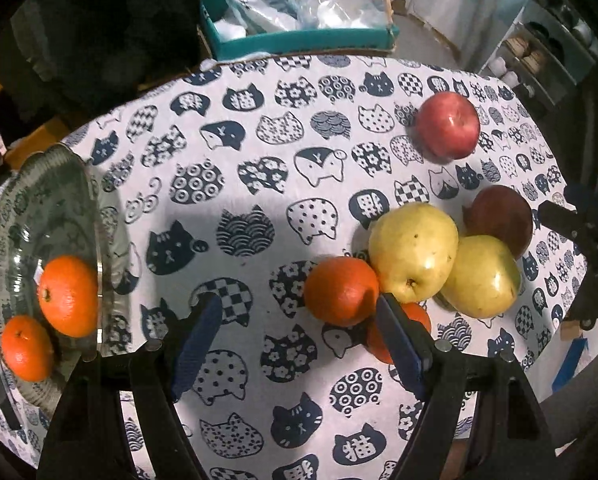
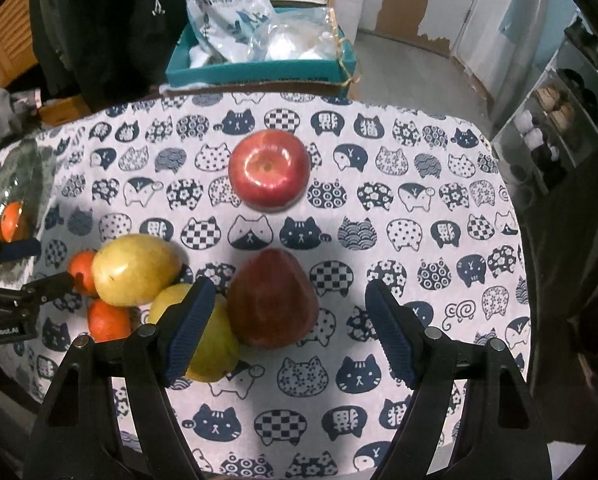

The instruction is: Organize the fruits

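Fruits: loose cluster on the table (image 1: 259, 184), which wears a cat-print cloth; two more sit in a glass dish.
Pears: two yellow pears touching each other, one (image 1: 413, 252) just far of the other (image 1: 479, 276), in the right half of the left wrist view.
Oranges, loose: one orange (image 1: 341, 290) touching the farther pear on its left; a second orange (image 1: 413, 322) partly hidden behind the left tongs' right finger.
Dark red apple: dark red apple (image 2: 273, 298) touching the nearer pear, lying between the right tongs' fingers in line of sight.
Bright red apple: bright red apple (image 2: 269, 170) alone, far of the cluster, well apart from it.
Glass dish: glass dish (image 1: 55, 184) at the table's left edge, holding two oranges, one (image 1: 68, 296) beside the other (image 1: 26, 348).
Left tongs: left tongs (image 1: 295, 336) wide, nothing between the pads, poised over bare cloth just left of the loose oranges.
Right tongs: right tongs (image 2: 287, 328) wide, gripping nothing; whether the pads touch the dark red apple I cannot tell.
Background: teal box (image 2: 259, 68) with plastic bags, beyond the table's far edge.
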Demonstrator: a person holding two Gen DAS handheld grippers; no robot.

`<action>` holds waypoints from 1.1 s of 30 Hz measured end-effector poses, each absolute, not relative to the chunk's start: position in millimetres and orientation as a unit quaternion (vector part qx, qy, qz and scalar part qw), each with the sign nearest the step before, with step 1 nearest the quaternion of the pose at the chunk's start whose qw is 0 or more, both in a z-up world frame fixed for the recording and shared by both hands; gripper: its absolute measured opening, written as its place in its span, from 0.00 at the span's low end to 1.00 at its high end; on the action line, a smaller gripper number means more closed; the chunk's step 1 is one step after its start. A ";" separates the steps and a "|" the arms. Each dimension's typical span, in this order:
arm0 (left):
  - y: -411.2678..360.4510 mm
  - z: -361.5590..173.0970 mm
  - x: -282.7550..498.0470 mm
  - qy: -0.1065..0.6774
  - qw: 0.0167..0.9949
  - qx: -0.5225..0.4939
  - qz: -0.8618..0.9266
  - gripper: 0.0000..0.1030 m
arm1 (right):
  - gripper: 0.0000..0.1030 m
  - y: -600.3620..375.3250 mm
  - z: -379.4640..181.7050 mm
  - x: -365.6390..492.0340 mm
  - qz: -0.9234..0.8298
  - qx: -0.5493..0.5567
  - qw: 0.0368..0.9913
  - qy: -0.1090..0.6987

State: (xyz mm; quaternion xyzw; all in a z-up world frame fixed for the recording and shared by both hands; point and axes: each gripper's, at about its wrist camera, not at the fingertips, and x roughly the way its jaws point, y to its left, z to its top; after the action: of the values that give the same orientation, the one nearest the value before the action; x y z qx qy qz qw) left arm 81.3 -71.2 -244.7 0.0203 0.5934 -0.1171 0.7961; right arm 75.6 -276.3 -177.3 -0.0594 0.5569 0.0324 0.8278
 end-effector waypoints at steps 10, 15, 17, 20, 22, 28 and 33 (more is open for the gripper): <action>-82.7 -262.3 84.1 0.608 0.782 0.028 -0.136 0.78 | 0.76 -278.1 -187.0 80.3 0.043 -0.038 0.818 0.573; -78.1 -264.9 87.7 0.609 0.781 0.003 -0.141 0.74 | 0.76 -276.8 -199.0 86.3 0.045 -0.030 0.808 0.586; -76.1 -265.8 87.9 0.611 0.777 -0.012 -0.151 0.63 | 0.76 -277.9 -204.5 88.9 0.046 -0.021 0.804 0.593; -76.4 -266.3 87.5 0.614 0.771 -0.028 -0.167 0.45 | 0.76 -281.4 -214.2 93.3 0.047 0.002 0.795 0.605; -80.4 -264.6 86.2 0.611 0.772 -0.022 -0.170 0.42 | 0.76 -282.2 -221.4 95.7 0.048 0.010 0.789 0.613; -81.5 -257.2 87.2 0.590 0.793 0.008 -0.150 0.41 | 0.72 -286.1 -233.3 98.9 0.039 0.022 0.779 0.625; -68.8 -255.0 98.7 0.574 0.810 0.016 -0.117 0.41 | 0.72 -289.4 -238.2 100.6 0.041 0.045 0.772 0.633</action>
State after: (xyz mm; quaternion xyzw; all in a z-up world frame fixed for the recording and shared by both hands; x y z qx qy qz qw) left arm 98.7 -68.8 -255.0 0.0158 0.5742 -0.1171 0.8102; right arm 100.6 -289.4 -238.2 0.0453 0.6325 0.0410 0.7721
